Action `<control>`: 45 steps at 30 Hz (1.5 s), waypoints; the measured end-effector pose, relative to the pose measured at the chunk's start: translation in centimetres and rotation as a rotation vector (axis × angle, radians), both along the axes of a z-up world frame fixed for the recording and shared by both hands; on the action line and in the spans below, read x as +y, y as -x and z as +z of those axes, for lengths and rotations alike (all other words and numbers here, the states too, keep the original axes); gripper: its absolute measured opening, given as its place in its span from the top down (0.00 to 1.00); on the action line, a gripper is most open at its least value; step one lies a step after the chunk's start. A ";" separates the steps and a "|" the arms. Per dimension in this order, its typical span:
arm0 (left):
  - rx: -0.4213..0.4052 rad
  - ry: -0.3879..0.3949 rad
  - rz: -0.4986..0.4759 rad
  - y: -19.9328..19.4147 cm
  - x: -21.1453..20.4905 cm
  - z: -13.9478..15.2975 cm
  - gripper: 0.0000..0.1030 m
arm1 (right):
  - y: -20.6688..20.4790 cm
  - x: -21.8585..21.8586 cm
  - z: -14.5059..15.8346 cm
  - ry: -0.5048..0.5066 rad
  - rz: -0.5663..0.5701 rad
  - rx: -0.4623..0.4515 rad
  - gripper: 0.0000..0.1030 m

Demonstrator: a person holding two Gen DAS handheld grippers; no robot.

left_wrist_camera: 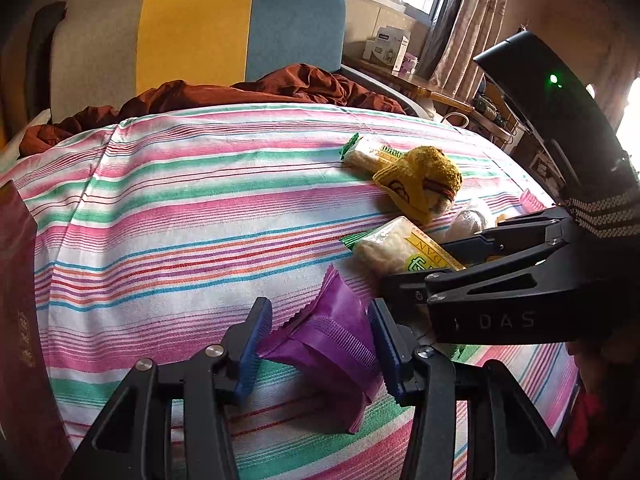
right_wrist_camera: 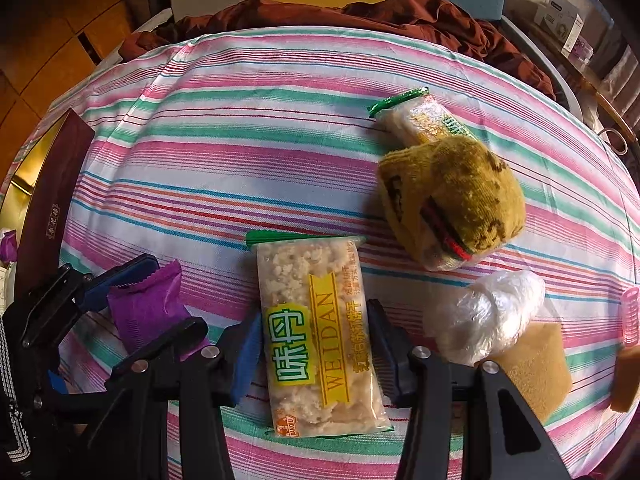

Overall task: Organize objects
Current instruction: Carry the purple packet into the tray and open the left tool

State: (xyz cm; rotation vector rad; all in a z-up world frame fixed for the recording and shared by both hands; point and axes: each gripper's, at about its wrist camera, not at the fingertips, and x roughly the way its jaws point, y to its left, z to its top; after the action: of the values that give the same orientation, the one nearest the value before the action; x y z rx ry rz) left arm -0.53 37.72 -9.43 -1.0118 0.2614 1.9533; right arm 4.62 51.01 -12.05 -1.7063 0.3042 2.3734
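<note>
A purple snack packet [left_wrist_camera: 332, 344] lies on the striped cloth between the blue pads of my left gripper [left_wrist_camera: 320, 344], which is open around it; it also shows in the right wrist view [right_wrist_camera: 152, 312]. A clear WEIDAN biscuit packet [right_wrist_camera: 316, 340] lies between the pads of my open right gripper [right_wrist_camera: 316, 348]; it also shows in the left wrist view [left_wrist_camera: 400, 248]. A second biscuit packet [right_wrist_camera: 420, 116] lies farther back, partly under a yellow sock [right_wrist_camera: 452, 196].
A dark red box [right_wrist_camera: 52, 200] stands at the left edge. A crumpled clear plastic bag [right_wrist_camera: 488, 312], tan sponges [right_wrist_camera: 536, 364] and a pink comb [right_wrist_camera: 630, 312] lie at the right. A brown blanket [left_wrist_camera: 248, 92] and striped headboard [left_wrist_camera: 240, 28] are behind.
</note>
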 end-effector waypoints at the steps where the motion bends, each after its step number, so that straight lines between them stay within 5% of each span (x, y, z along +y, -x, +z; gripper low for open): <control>1: 0.000 0.005 0.000 -0.1 0.0 0.0 0.52 | 0.0 -0.1 -0.1 -0.003 0.003 0.001 0.51; 27: 0.093 -0.044 0.123 -1.8 -8.9 8.7 0.54 | 1.1 1.0 -0.4 -0.064 0.033 0.021 0.52; 37: 0.093 -0.053 0.241 1.8 -16.4 11.1 0.54 | 1.5 1.5 -0.6 -0.087 0.036 0.020 0.52; 45: 0.067 0.006 0.442 9.3 -26.3 10.8 0.54 | 1.8 0.2 -0.4 -0.118 0.042 0.014 0.52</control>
State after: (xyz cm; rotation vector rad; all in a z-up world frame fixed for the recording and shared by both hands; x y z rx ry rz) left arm -9.83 11.41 1.33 -1.0757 0.0828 2.3872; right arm 2.85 51.22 -12.45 -1.6595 0.1286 2.3827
